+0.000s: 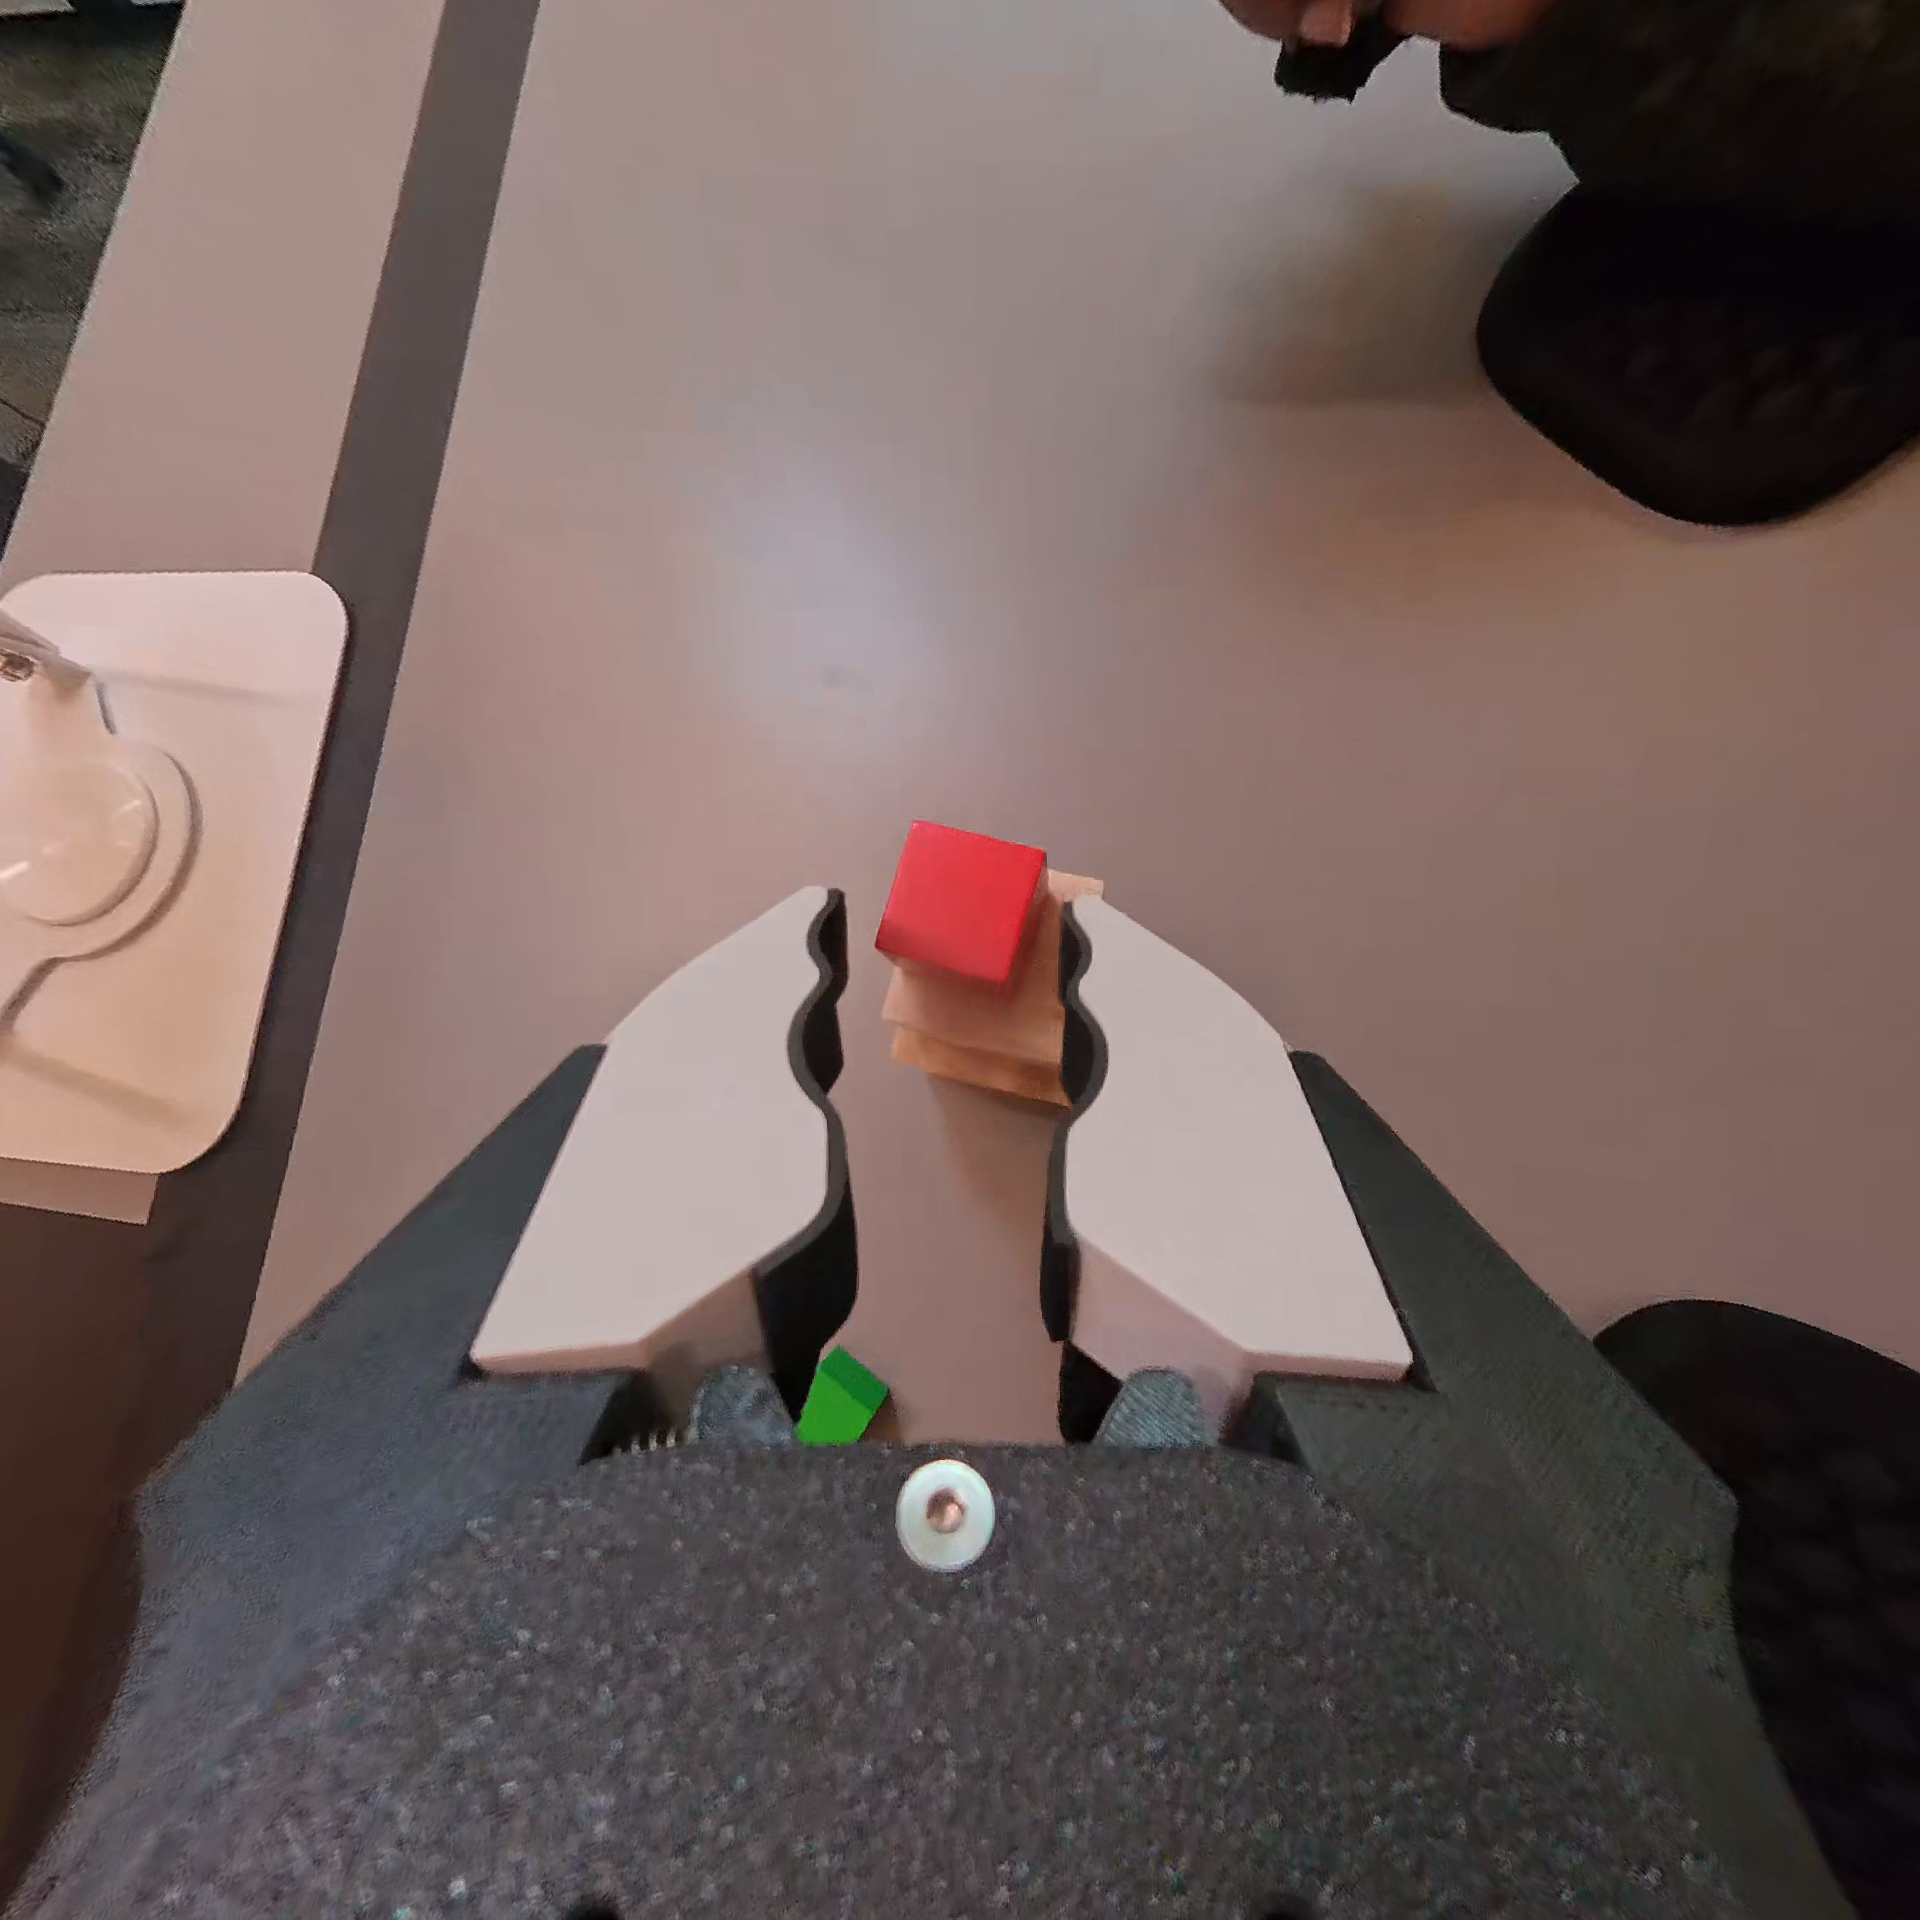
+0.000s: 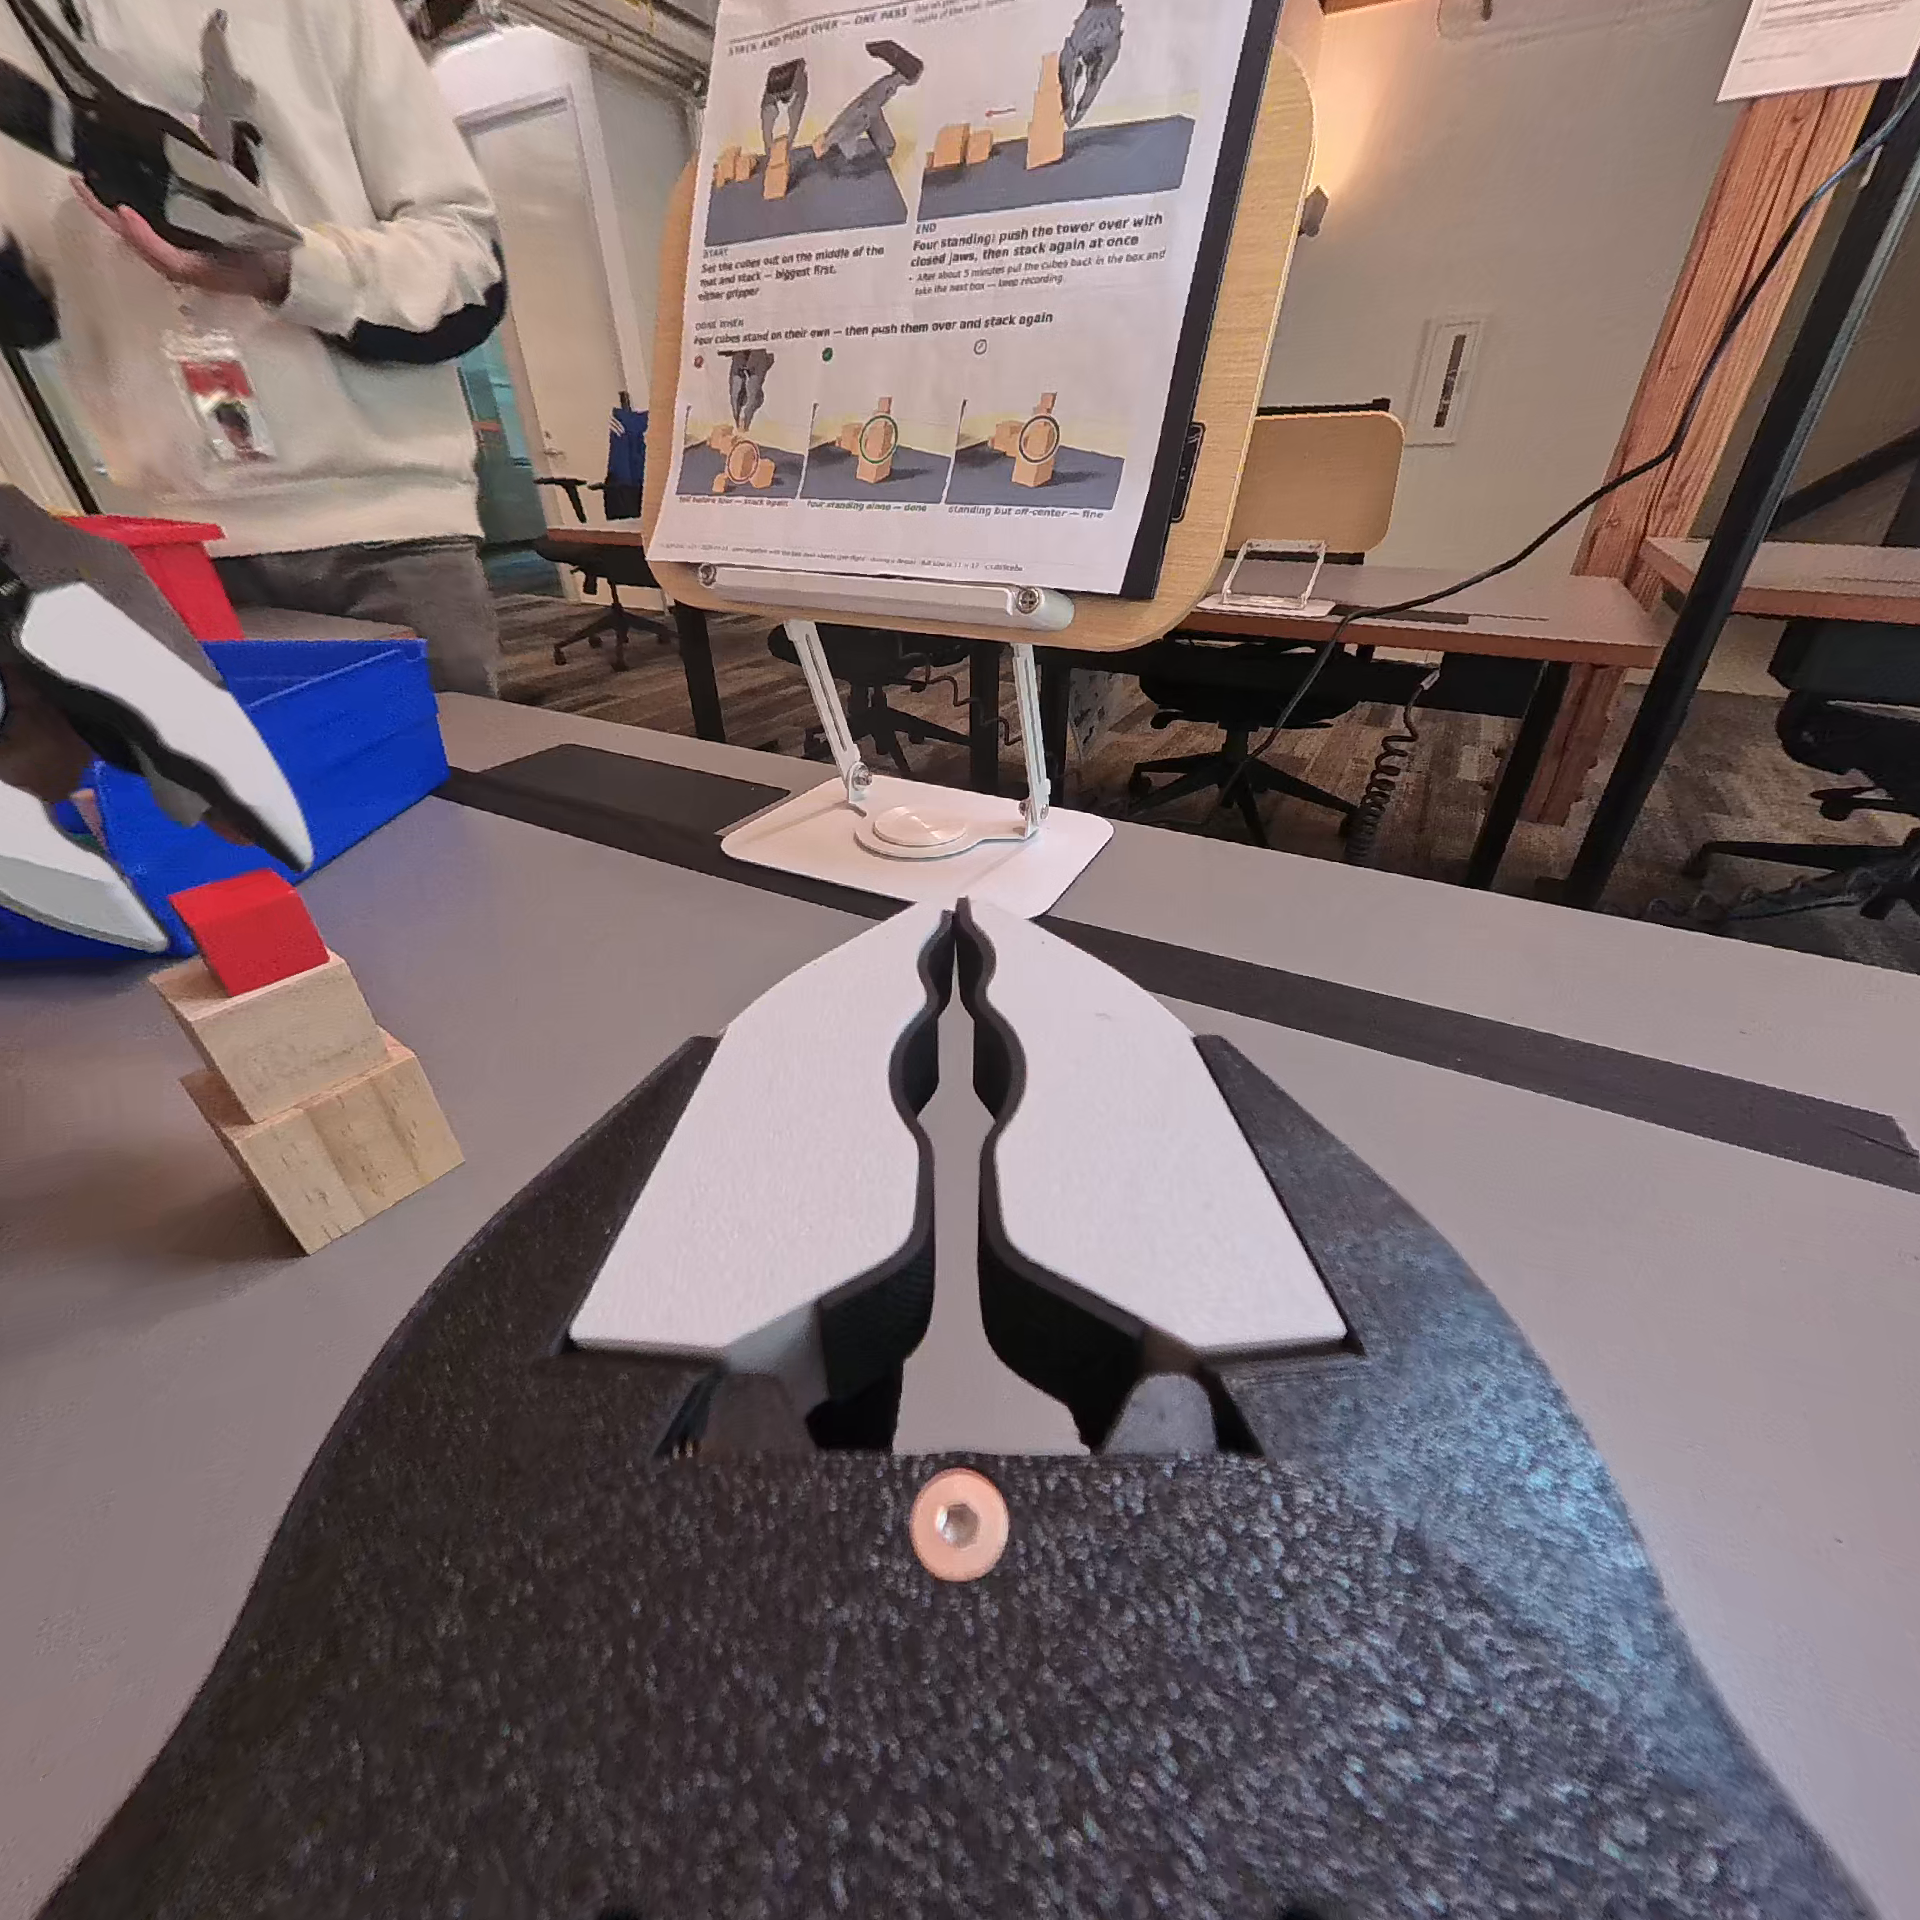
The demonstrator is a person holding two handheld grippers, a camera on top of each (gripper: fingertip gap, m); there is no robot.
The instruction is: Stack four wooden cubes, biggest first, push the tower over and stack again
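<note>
A red cube (image 1: 961,904) sits on top of two stacked pale wooden cubes (image 1: 977,1039) on the grey table. My left gripper (image 1: 951,914) is open just above this stack, and there is a gap between its pads and the red cube. The right wrist view shows the same stack, red cube (image 2: 249,930) on wooden cubes (image 2: 312,1101), with the left gripper (image 2: 223,894) hovering over it without gripping. A green block (image 1: 842,1397) lies on the table under the left gripper's base. My right gripper (image 2: 956,914) is shut with nothing between its pads, low over the table to the right of the stack.
A document stand with a white base (image 2: 914,842) stands at the table's far edge and also shows in the left wrist view (image 1: 125,862). A blue bin (image 2: 332,727) and a red bin (image 2: 177,566) sit at back left. A person (image 2: 312,260) stands behind, holding another gripper. Black chairs (image 1: 1704,353) stand beside the table. The tips of one gripper are about 25 centimetres away from the tips of the other.
</note>
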